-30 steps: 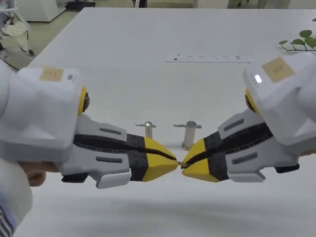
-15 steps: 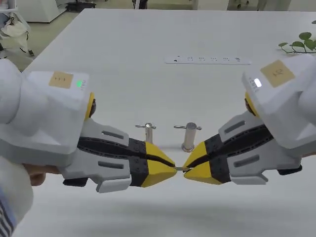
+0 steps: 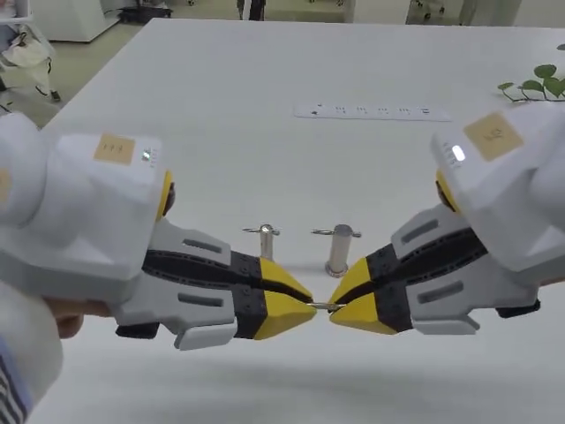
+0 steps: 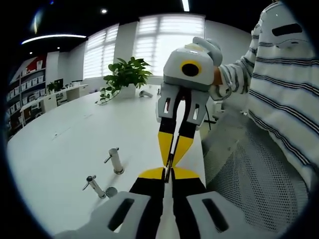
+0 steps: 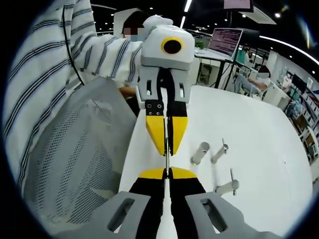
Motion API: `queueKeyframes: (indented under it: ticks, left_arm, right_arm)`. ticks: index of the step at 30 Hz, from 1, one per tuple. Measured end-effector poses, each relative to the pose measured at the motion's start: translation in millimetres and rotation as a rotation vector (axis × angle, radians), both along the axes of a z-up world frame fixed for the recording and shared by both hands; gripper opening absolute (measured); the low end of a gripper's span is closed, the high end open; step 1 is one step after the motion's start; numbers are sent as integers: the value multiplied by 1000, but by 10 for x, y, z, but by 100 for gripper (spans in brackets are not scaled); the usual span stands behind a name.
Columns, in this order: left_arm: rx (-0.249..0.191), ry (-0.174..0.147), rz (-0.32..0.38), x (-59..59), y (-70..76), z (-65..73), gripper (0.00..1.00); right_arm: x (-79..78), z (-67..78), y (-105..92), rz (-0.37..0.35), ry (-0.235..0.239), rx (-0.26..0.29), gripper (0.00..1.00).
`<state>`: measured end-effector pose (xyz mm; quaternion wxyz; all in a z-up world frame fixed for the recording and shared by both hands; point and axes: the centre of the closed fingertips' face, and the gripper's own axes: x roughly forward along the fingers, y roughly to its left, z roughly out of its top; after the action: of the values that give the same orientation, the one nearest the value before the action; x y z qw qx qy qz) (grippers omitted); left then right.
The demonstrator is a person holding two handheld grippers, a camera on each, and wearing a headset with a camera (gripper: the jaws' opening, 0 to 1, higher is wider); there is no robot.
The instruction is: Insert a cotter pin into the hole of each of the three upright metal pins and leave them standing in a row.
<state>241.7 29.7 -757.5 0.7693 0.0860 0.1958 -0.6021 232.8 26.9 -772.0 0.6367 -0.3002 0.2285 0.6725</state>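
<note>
Above the white table [image 3: 265,115], the left gripper [image 3: 310,306] and the right gripper [image 3: 335,309] meet tip to tip. Each has its jaws pressed together on one end of a thin cotter pin [image 3: 322,306], which lies level between them. Just behind the tips, 2 upright metal pins [image 3: 266,246] [image 3: 338,252] stand side by side, each with a crosswise pin through its top, and the right gripper view shows 3 metal pins on the table, the nearest to the jaws at [image 5: 200,153].
</note>
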Motion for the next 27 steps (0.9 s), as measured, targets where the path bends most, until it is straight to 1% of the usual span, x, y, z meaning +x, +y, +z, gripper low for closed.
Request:
queueKeyframes:
  ticks: [3, 5, 7, 8, 9, 11, 12, 13, 15, 16, 17, 18, 19, 21, 23, 26, 27]
  left_arm:
    - [6, -3, 14, 13, 41, -22, 7]
    - [10, -14, 29, 38, 76, -35, 13]
    - [9, -9, 66, 94, 136, -49, 17]
    - [8, 0, 95, 132, 172, -61, 17]
    - [9, 1, 112, 162, 203, -71, 18]
    - [25, -5, 156, 238, 301, -112, 21]
    - [22, -5, 176, 268, 333, -114, 23]
    - [6, -3, 214, 323, 370, -102, 26]
    - [-14, -5, 259, 394, 435, -84, 30]
    - [-15, -9, 274, 421, 464, -85, 32]
    - [-15, -18, 299, 467, 504, -88, 34]
    - [-10, -21, 309, 489, 528, -99, 35]
    - [-8, -22, 314, 500, 540, -105, 37]
    - [2, -23, 350, 566, 599, -144, 40]
    - [5, -18, 367, 597, 630, -176, 41]
    - [0, 5, 403, 647, 663, -252, 42]
    - [-3, 12, 401, 645, 661, -270, 42]
  right_arm:
    - [35, -11, 5, -13, -2, -4, 4]
    - [61, -20, 4, -23, -1, -7, 4]
    - [99, -33, 0, -38, -2, -12, 4]
    - [115, -40, -2, -44, -3, -15, 4]
    - [129, -46, -5, -50, -3, -18, 4]
    - [178, -69, -14, -72, -2, -26, 4]
    - [196, -77, -17, -79, -2, -29, 4]
    - [217, -87, -22, -87, -2, -33, 4]
    - [250, -101, -28, -98, -2, -40, 4]
    - [284, -112, -32, -107, -2, -41, 4]
    - [306, -119, -33, -112, -2, -41, 4]
    - [334, -127, -30, -122, -2, -43, 4]
    - [352, -131, -27, -128, -3, -45, 4]
    - [380, -140, -17, -137, -4, -49, 4]
    - [416, -159, -7, -149, -5, -52, 4]
    - [447, -197, 8, -157, -2, -61, 4]
    - [455, -207, 12, -159, -3, -64, 4]
